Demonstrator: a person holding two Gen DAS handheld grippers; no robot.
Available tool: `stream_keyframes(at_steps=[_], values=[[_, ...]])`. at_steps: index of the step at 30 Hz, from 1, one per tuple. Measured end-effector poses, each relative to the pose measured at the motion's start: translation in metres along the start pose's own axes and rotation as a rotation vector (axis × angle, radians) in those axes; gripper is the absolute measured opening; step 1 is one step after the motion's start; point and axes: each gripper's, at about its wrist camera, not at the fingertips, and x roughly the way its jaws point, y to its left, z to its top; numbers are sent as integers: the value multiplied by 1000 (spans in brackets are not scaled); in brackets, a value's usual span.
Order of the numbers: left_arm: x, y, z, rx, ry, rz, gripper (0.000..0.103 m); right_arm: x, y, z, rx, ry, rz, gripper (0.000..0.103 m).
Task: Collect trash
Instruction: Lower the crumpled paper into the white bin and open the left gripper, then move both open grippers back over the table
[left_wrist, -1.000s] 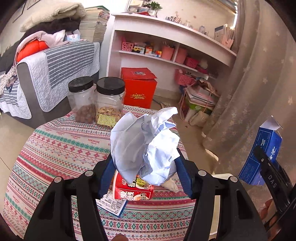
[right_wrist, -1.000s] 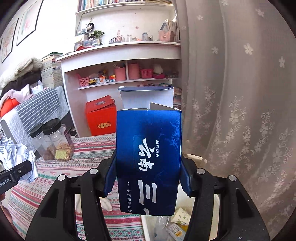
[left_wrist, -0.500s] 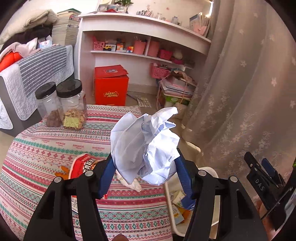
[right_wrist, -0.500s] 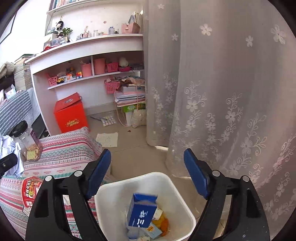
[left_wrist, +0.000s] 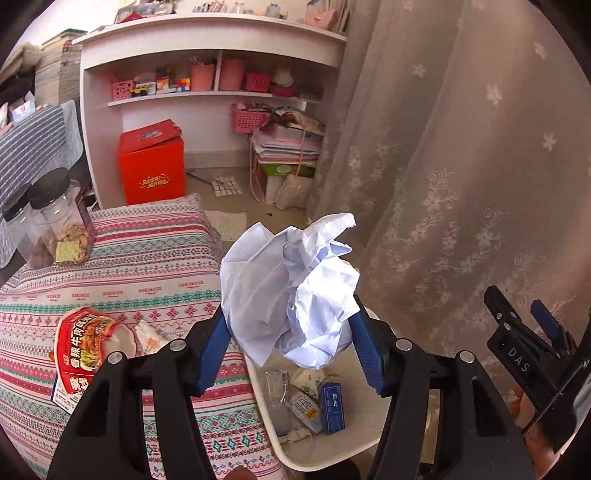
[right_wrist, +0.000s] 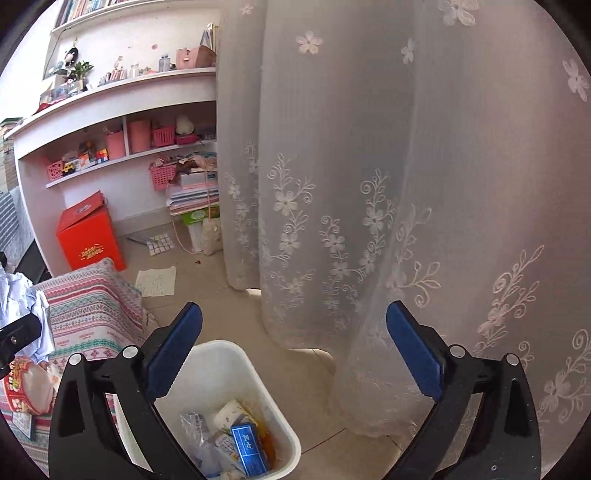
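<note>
Two tongs: left tongs (left_wrist: 290, 345) grip paper wad (left_wrist: 288, 291), light, crushable, held mid-bulk over bin (right_wrist: 236, 354); right tongs (right_wrist: 295, 350) just opened, empty.

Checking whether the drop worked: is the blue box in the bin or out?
In. The blue box lies among other trash inside the white bin.

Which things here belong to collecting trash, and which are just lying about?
Job: crumpled paper in the left tongs; white bin; blue carton in it; noodle cup; open right tongs.

Lying about: jars; red box; curtain.
</note>
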Motion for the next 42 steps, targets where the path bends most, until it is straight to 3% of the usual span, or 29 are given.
stream_keyframes(at_steps=[5, 10, 13, 21, 30, 42], values=[[29, -17, -10, -27, 63, -52, 61, 15, -11, -8, 0, 76, -15, 96], [57, -24, -15, -50, 152, -81, 69, 18, -7, -9, -12, 86, -25, 96], [61, -20, -16, -61, 165, -75, 73, 18, -3, -8, -20, 87, -22, 96], [42, 2, -15, -19, 118, 45, 78, 16, 23, -9, -53, 85, 17, 96], [10, 43, -18, -23, 63, 179, 79, -1, 81, -8, -119, 58, 116, 96], [-36, 138, -22, -176, 49, 365, 82, -36, 171, -12, -215, 40, 294, 96]])
